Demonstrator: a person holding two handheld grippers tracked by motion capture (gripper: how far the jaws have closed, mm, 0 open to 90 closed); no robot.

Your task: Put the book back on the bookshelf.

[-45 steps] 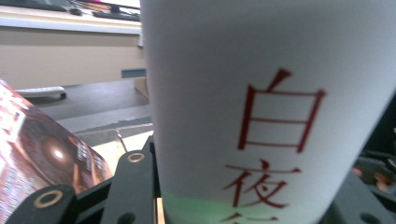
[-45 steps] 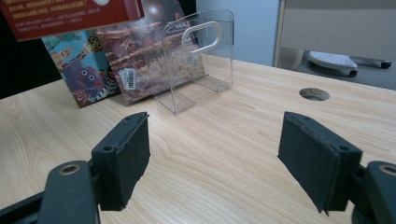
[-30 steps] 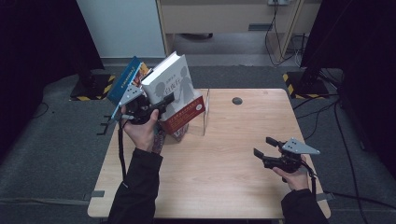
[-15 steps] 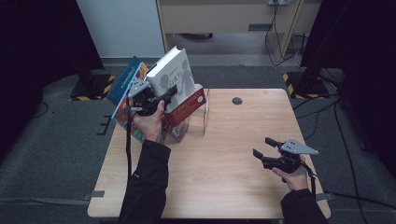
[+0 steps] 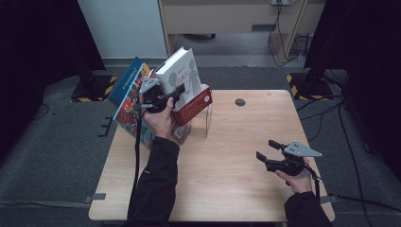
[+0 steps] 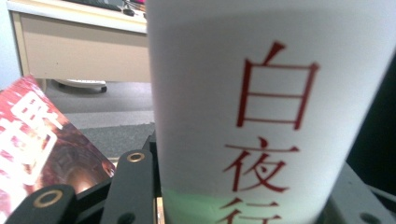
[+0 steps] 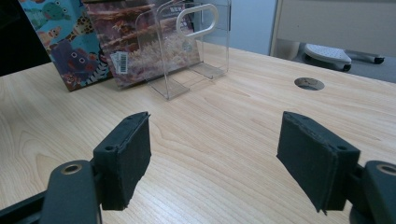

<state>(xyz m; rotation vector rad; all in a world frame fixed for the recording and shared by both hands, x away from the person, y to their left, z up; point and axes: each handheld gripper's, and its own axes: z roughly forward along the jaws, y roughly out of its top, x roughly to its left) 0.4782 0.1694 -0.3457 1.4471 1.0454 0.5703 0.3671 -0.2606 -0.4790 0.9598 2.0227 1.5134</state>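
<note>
Gripping a thick white book [image 5: 182, 78] by its spine, the left hand-held gripper [image 5: 163, 99] holds it tilted above the clear acrylic bookstand [image 5: 203, 118]. Misjudged lowering could topple the leaning books [image 5: 130, 101]. The right hand-held gripper [image 5: 269, 156] hangs open, empty, above the table [image 5: 227, 189].

Left tool [image 5: 177, 93] raised, jaws clamped; right tool [image 5: 266, 149] low, jaws apart
</note>
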